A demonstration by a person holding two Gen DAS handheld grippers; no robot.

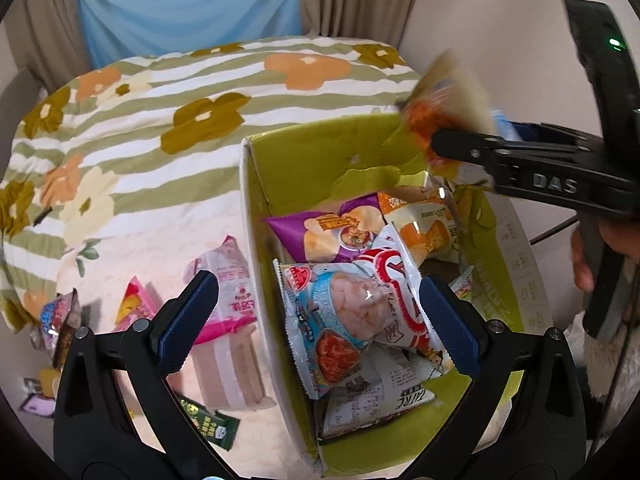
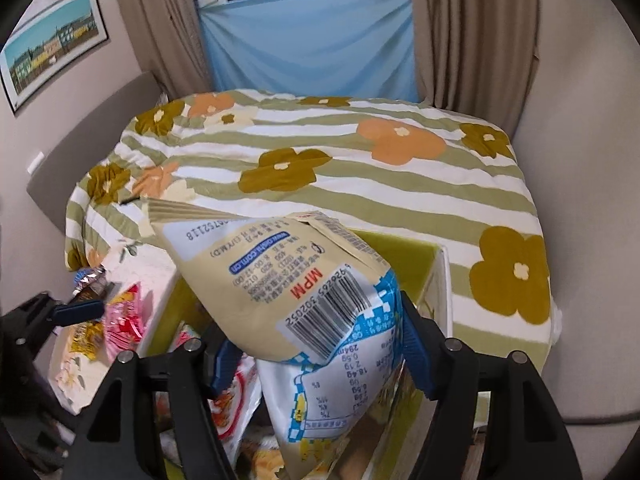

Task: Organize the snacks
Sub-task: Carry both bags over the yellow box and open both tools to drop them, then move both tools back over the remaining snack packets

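A green cardboard box (image 1: 256, 216) sits on the bed, holding several snack packets, among them a purple chip bag (image 1: 320, 232) and a pale blue shrimp-chip bag (image 1: 340, 308). My left gripper (image 1: 316, 316) is open and empty, hovering above the box's left wall. My right gripper (image 2: 316, 356) is shut on a beige snack bag (image 2: 280, 272) with a barcode, held above the box (image 2: 436, 272). That bag appears blurred in the left wrist view (image 1: 444, 96), at the tip of the right gripper (image 1: 440, 144).
Loose snacks lie on the bed left of the box: a pink packet (image 1: 224, 280), a red-yellow packet (image 1: 134, 304), a dark green packet (image 1: 208, 428). A floral striped duvet (image 1: 160, 100) covers the bed behind. Wall and curtains stand close on the right.
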